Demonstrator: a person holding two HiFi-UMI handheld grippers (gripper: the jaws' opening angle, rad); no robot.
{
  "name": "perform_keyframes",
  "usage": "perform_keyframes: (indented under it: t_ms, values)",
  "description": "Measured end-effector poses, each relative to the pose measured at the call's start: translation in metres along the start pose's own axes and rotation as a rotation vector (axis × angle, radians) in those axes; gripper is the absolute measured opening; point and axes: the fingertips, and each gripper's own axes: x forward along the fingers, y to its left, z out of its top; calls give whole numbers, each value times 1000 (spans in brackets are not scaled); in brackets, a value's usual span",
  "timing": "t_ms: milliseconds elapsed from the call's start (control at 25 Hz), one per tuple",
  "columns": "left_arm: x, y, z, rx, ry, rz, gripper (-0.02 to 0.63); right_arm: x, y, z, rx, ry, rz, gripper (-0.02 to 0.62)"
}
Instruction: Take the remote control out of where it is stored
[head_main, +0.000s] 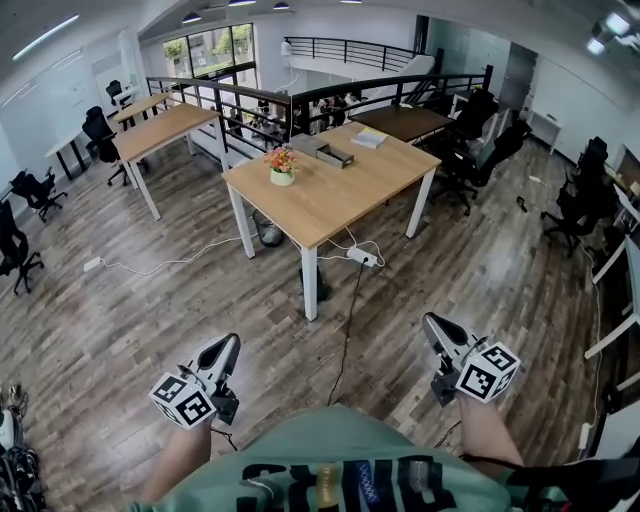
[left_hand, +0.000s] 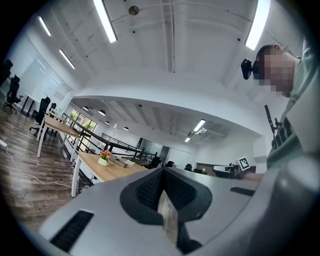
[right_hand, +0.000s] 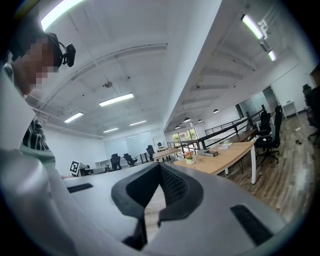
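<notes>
I cannot make out a remote control in any view. A wooden table (head_main: 330, 195) stands ahead on the wood floor, far from both grippers. On it are a flower pot (head_main: 283, 168), a low grey box (head_main: 330, 152) and a book (head_main: 369, 138). My left gripper (head_main: 226, 350) is held low at the left, level, jaws shut and empty. My right gripper (head_main: 433, 324) is at the right, also shut with nothing in it. In the left gripper view the left gripper (left_hand: 163, 171) points past the table (left_hand: 107, 172). In the right gripper view the right gripper (right_hand: 160, 166) has the table (right_hand: 225, 159) off to its right.
A power strip (head_main: 361, 257) and cables lie on the floor under the table. Black office chairs (head_main: 470, 160) stand behind it, and a railing (head_main: 300, 100) runs along the back. More desks (head_main: 160, 130) and chairs (head_main: 585, 205) line both sides.
</notes>
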Motion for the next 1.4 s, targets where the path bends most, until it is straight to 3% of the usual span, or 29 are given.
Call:
perform_keyframes:
  t_ms: [560, 920, 1160, 1400]
  values:
    - [69, -74, -17, 17, 18, -35, 3, -65, -61, 26, -11, -26, 28, 3]
    - [115, -114, -38, 10, 69, -63, 3, -94, -110, 15, 30, -14, 34, 3]
    - [135, -96, -40, -1, 89, -75, 3, -79, -123, 5, 50, 1, 20, 3]
    - [163, -37, -34, -26, 83, -130, 3, -18, -122, 8, 18, 14, -12, 4]
